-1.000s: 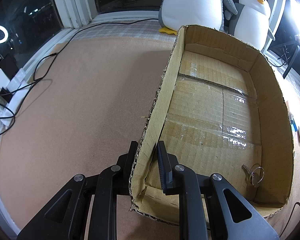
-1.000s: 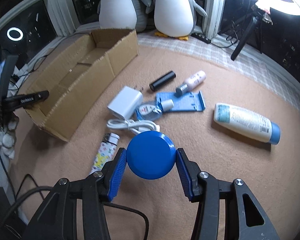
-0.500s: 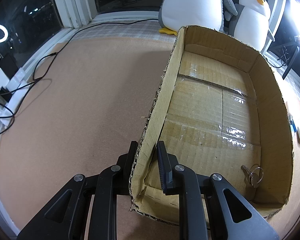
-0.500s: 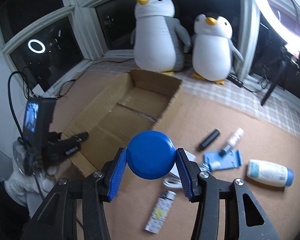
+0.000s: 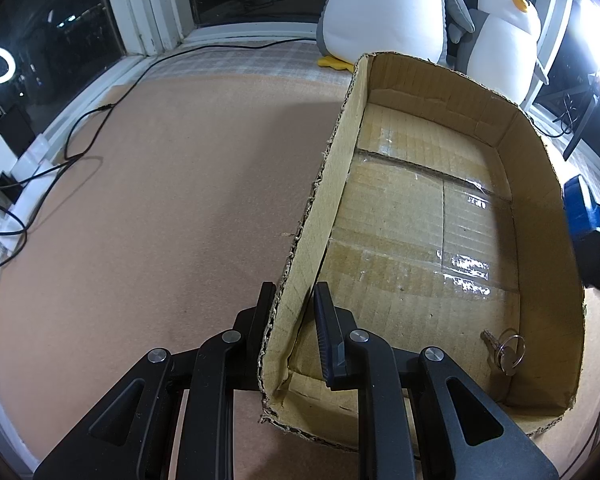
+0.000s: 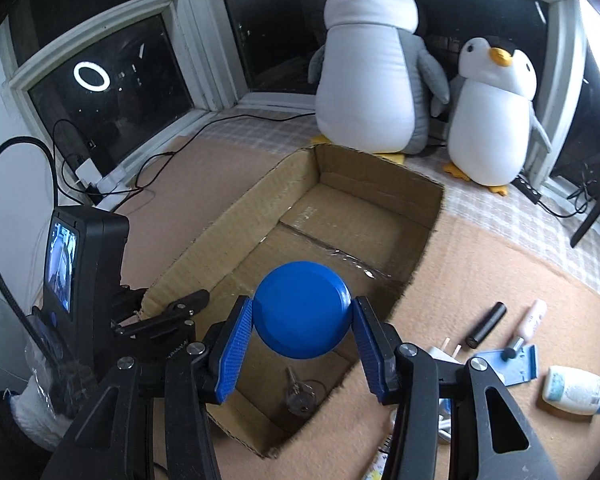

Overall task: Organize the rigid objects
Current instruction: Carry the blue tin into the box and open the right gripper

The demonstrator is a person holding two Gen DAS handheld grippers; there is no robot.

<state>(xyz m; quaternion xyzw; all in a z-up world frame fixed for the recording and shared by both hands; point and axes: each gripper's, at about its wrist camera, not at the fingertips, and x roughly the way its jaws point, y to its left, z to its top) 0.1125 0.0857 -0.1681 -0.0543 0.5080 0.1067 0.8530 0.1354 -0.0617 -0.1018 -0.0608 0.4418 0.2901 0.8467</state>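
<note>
Steadying the cardboard box [image 5: 440,216], its wall is clamped by the left gripper [image 5: 294,312]; the blue disc [image 6: 302,310] is pinched by the right gripper [image 6: 302,344] above it for dropping.

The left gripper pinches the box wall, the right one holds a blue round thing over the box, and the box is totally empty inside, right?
Not quite: the cardboard box isn't empty. The left wrist view shows a key on a ring in its near corner. The left gripper and the blue disc in the right gripper are as you said.

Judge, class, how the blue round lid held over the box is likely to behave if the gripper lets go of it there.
The blue lid looks like hard plastic, so it would probably drop stiffly, not flop. Its round edge, pinched by the right gripper, might let it roll or wobble before settling. The cardboard box walls would likely stop it, perhaps near the key.
</note>
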